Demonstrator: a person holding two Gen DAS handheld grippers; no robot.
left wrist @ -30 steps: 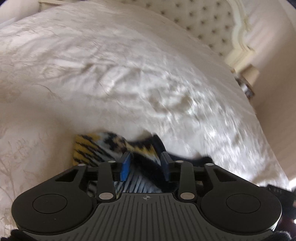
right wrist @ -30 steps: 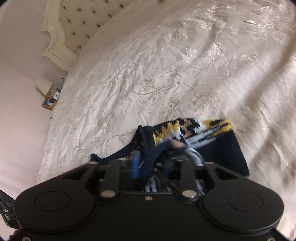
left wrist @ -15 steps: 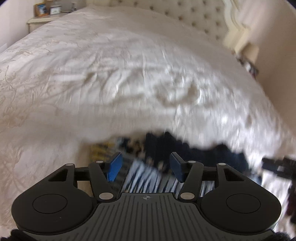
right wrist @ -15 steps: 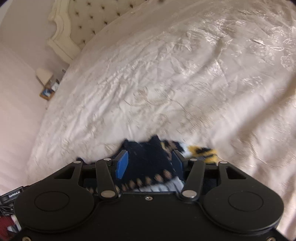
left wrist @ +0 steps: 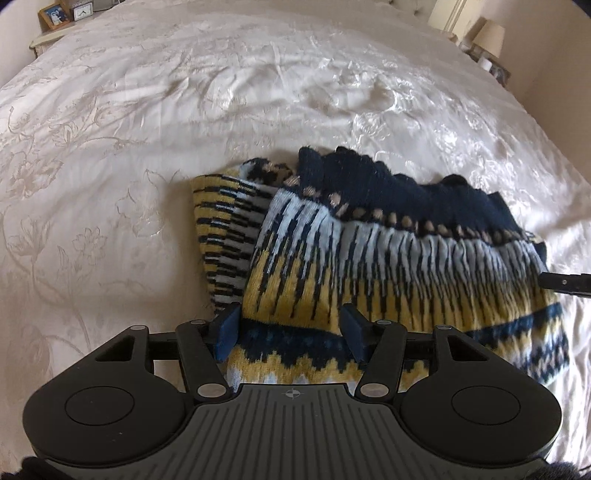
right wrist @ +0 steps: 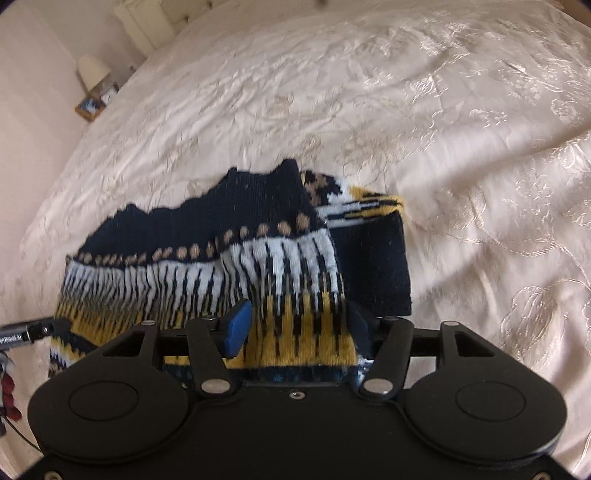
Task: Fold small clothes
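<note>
A knitted sweater (left wrist: 388, 258) in navy, yellow and pale blue lies folded on the cream bedspread (left wrist: 184, 110). My left gripper (left wrist: 290, 332) hovers over its near left corner, jaws open, with the fabric lying flat under and between the blue pads (left wrist: 227, 332) without being pinched. In the right wrist view the same sweater (right wrist: 221, 266) fills the lower middle. My right gripper (right wrist: 297, 328) sits over its near right part; its jaws are closing with knit fabric between them, and the pads do not visibly press. Each gripper's tip shows at the edge of the other's view.
The bedspread (right wrist: 443, 129) stretches widely beyond and beside the sweater. A nightstand with a photo frame (left wrist: 55, 16) stands at the far left corner, a lamp (left wrist: 489, 35) at the far right. In the right wrist view a lamp (right wrist: 94, 70) stands beside the bed.
The left jaws went from shut on the sweater to open. Both grippers rolled level and sank toward the bed. The sweater, bunched and lifted before, now lies spread flat.
</note>
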